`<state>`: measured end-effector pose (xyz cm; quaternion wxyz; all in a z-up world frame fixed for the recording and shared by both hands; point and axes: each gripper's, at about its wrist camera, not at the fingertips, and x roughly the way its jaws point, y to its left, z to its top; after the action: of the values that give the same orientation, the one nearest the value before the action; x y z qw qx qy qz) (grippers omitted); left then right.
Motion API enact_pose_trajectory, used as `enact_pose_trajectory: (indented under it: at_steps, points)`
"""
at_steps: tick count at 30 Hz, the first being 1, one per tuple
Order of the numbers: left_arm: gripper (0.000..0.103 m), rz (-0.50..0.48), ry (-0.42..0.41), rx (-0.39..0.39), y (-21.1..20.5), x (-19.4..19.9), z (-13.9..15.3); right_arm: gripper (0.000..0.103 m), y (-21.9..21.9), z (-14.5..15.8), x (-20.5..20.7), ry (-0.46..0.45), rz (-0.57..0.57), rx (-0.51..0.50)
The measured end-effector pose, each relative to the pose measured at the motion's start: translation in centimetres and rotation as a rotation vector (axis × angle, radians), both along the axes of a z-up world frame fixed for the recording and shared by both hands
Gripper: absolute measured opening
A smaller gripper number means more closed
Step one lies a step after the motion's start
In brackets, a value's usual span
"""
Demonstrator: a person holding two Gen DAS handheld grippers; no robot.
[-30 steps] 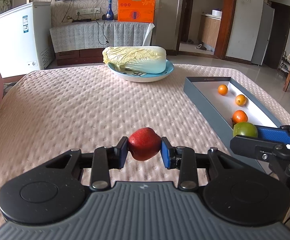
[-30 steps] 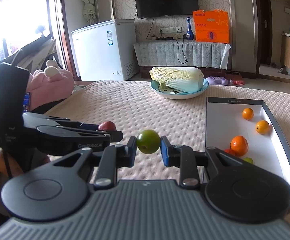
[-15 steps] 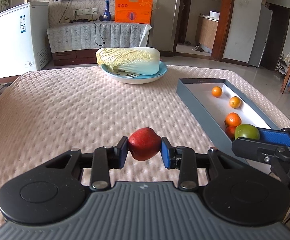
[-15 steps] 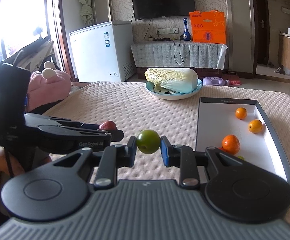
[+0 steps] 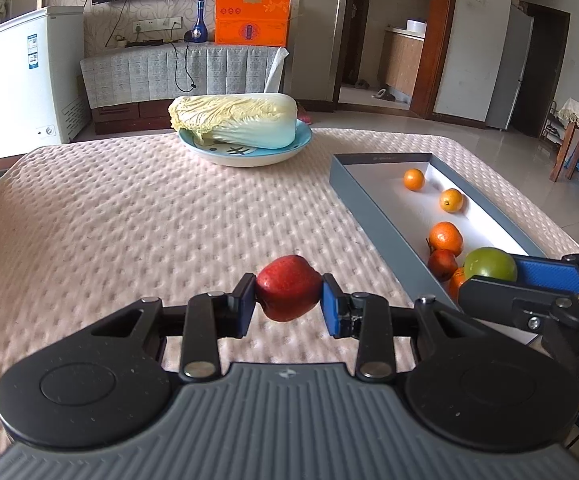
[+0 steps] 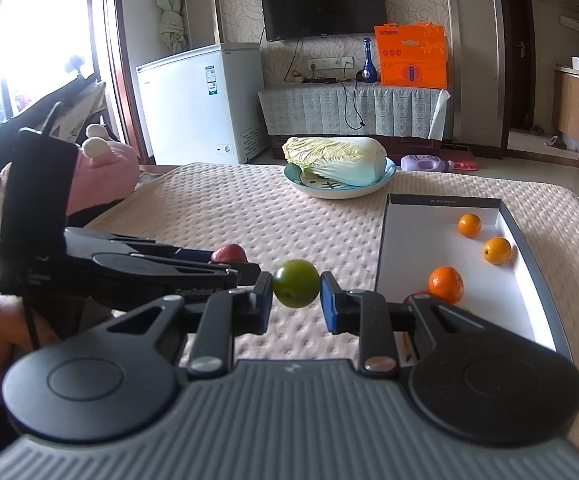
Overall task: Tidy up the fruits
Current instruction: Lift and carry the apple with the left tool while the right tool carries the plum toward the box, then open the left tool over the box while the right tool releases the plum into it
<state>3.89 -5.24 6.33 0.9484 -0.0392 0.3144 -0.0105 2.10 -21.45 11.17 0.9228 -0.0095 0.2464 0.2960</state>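
A red apple, glossy and tilted, is clamped between the pads of the left gripper, clear of the quilted surface. A round green fruit is pinched in the right gripper. Ahead and right of both, a grey tray holds three oranges, spaced apart, and a small red fruit beside the nearest orange.

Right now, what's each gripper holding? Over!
Left gripper shut on round red fruit. Right gripper shut on round green fruit. Grey box, white inside, holds orange fruits. Nothing blocking.
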Motion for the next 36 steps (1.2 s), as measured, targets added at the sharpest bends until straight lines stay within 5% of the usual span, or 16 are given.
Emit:
enact_pose_trajectory:
  at_steps: [36]
  points:
    - [0.040, -0.151, -0.070, -0.031, -7.0, 1.0, 0.9, 0.029, -5.7, 0.3, -0.3, 0.005, -0.121, 0.007]
